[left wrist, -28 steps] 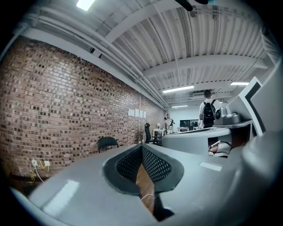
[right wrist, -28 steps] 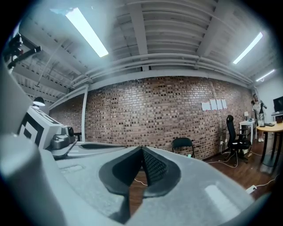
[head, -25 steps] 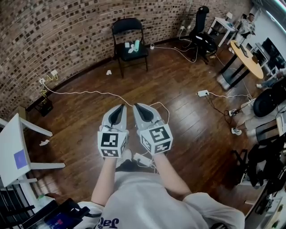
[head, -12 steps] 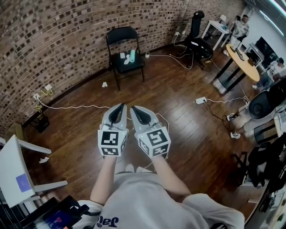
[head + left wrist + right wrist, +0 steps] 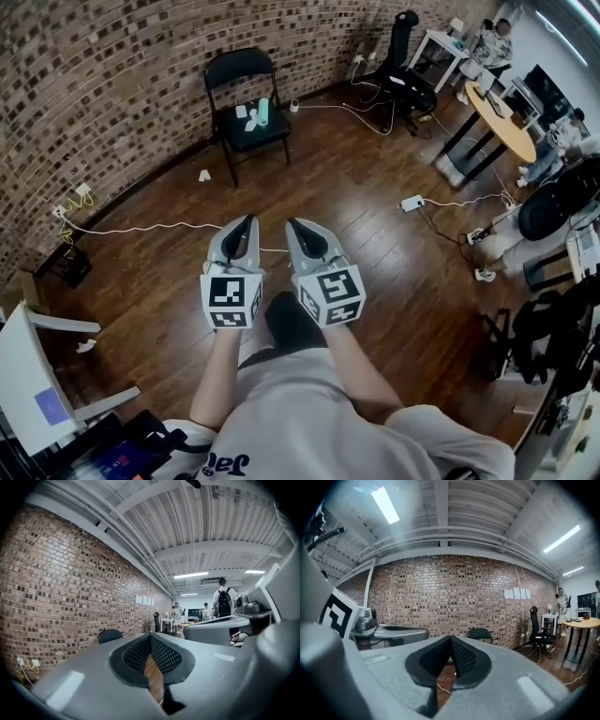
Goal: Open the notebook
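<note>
Wood floor (image 5: 394, 272) below | left gripper (image 5: 248, 219) — closed, empty | right gripper (image 5: 292, 223) — closed, empty

The floor (image 5: 375, 253) is seen to be laid in dark, glossy wood planks, the wall (image 5: 112, 84) built of rough, matt brick, and the left claw (image 5: 249, 219) and right claw (image 5: 290, 223) moulded in smooth matt grey plastic with black, finely textured pads (image 5: 164, 656).
</note>
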`<action>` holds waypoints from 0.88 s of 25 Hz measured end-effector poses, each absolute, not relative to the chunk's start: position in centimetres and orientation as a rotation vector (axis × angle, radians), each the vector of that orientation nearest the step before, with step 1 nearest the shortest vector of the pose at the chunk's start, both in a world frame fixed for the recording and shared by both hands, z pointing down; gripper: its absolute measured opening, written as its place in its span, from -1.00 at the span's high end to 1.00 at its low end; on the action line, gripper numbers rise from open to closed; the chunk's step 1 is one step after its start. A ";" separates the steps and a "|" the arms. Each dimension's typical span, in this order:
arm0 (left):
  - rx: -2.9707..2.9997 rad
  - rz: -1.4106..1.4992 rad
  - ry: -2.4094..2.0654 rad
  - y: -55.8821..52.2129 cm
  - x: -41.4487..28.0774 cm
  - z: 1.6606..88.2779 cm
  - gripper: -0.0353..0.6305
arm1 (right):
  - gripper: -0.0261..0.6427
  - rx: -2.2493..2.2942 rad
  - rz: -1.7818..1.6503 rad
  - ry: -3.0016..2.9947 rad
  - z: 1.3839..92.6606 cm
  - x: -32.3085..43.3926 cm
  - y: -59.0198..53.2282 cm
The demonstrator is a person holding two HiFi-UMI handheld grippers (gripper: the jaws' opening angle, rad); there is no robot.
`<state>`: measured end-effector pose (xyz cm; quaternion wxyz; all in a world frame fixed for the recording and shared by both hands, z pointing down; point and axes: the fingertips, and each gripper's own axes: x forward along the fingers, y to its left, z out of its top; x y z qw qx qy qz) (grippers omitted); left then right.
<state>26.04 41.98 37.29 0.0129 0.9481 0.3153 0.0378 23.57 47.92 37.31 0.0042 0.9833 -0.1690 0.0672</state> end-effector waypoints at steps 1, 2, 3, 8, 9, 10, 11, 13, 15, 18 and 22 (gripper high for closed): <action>2.954 0.118 0.975 42.1 26.6 37.4 0.84 | 0.97 3.077 0.204 -0.531 37.3 24.2 48.1; 2.954 0.117 0.962 42.1 27.1 37.4 0.84 | 0.97 3.073 0.198 -0.536 37.4 24.9 48.2; 2.958 0.117 0.946 42.0 27.8 37.5 0.84 | 0.97 3.070 0.194 -0.544 37.5 25.7 48.3; 3.005 0.135 0.864 41.9 32.5 38.3 0.84 | 0.97 3.082 0.211 -0.631 38.6 31.8 48.6; 3.013 0.135 0.841 41.7 33.7 38.2 0.84 | 0.97 3.080 0.212 -0.655 38.5 33.2 48.5; 3.020 0.129 0.813 41.6 35.0 38.0 0.84 | 0.97 3.075 0.204 -0.679 38.2 34.6 48.4; 3.029 0.119 0.780 41.5 36.4 37.7 0.84 | 0.97 3.066 0.185 -0.698 37.7 36.2 48.5; 3.062 0.100 0.722 41.9 39.6 37.3 0.84 | 0.97 3.052 0.155 -0.717 36.7 39.7 49.4; 3.092 0.092 0.698 42.9 42.7 36.9 0.84 | 0.97 3.047 0.163 -0.732 36.2 43.2 50.5; 3.096 0.065 0.665 43.9 46.1 36.1 0.84 | 0.97 3.016 0.110 -0.784 35.0 46.8 50.9; 3.105 0.051 0.578 43.9 50.3 35.7 0.84 | 0.97 2.962 0.064 -0.911 34.5 50.8 50.1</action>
